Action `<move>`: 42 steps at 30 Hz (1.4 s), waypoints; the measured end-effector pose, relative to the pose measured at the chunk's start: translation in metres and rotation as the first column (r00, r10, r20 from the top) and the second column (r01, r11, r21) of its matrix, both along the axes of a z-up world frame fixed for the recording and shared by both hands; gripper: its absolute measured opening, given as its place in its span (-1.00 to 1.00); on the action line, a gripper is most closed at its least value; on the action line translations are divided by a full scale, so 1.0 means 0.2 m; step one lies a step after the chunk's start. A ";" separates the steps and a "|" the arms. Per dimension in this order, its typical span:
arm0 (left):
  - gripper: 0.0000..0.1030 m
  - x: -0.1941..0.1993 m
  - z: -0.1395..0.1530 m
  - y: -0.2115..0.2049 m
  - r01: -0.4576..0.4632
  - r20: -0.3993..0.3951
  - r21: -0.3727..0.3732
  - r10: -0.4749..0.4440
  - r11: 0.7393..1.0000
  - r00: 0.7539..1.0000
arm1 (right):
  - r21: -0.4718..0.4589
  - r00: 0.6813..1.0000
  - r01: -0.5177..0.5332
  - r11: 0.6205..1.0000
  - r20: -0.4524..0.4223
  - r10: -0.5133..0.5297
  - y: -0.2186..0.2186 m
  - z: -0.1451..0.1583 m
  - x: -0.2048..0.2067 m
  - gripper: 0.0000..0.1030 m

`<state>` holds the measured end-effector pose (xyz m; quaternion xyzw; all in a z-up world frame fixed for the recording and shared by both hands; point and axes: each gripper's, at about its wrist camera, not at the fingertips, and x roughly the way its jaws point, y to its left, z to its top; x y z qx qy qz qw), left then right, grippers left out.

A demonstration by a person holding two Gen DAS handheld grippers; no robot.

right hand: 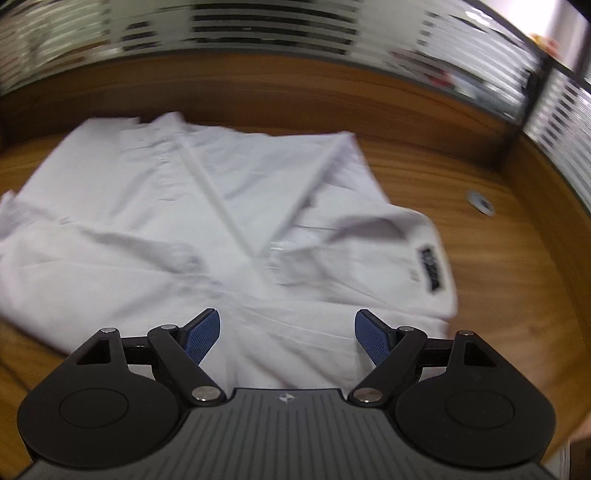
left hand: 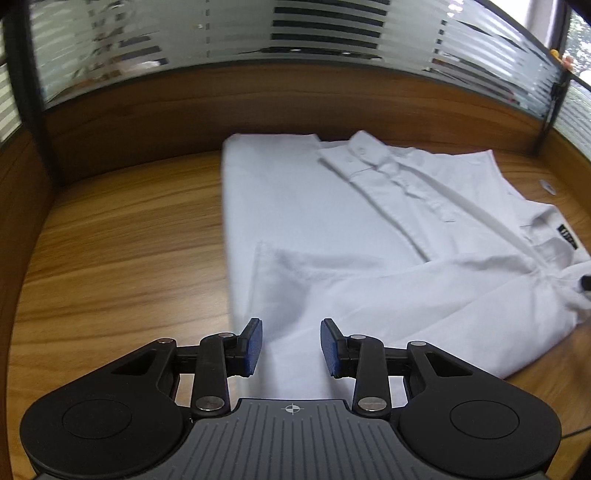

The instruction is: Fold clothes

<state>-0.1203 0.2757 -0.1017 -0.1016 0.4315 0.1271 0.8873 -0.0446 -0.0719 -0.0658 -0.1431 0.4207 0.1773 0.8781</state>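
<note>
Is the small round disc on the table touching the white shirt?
Apart. The right wrist view shows bare wood between the disc and the shirt.

no readable text; black neck label (right hand: 431, 270) on white shirt (right hand: 155, 206) too blurred to make out

A: Left wrist view: even, soft light. The white shirt (left hand: 332, 229) is bright but keeps its folds; faint shadow lies along its near hem. Daylight enters at the far right beyond the shirt, slightly blown out.

B: Sharpness?

A: Fair. The left tool (left hand: 291, 347) is crisp; the wooden surface (left hand: 110, 240) left of the shirt smears a little.

B: Right wrist view?

A: Heavy motion blur. The shirt (right hand: 207, 221) loses its seams, and the blinds (right hand: 258, 22) behind it streak. The right tool (right hand: 287, 341) stays sharp.

B: Distortion?

A: Strong fisheye in both; edges beyond the shirt bow, corners darken.
</note>
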 end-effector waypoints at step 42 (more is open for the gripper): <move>-0.88 -0.01 -0.02 0.02 0.001 -0.020 -0.131 -0.004 0.991 1.000 | 0.064 0.985 0.172 0.983 0.020 -0.173 -0.31 -0.06 0.06 -0.77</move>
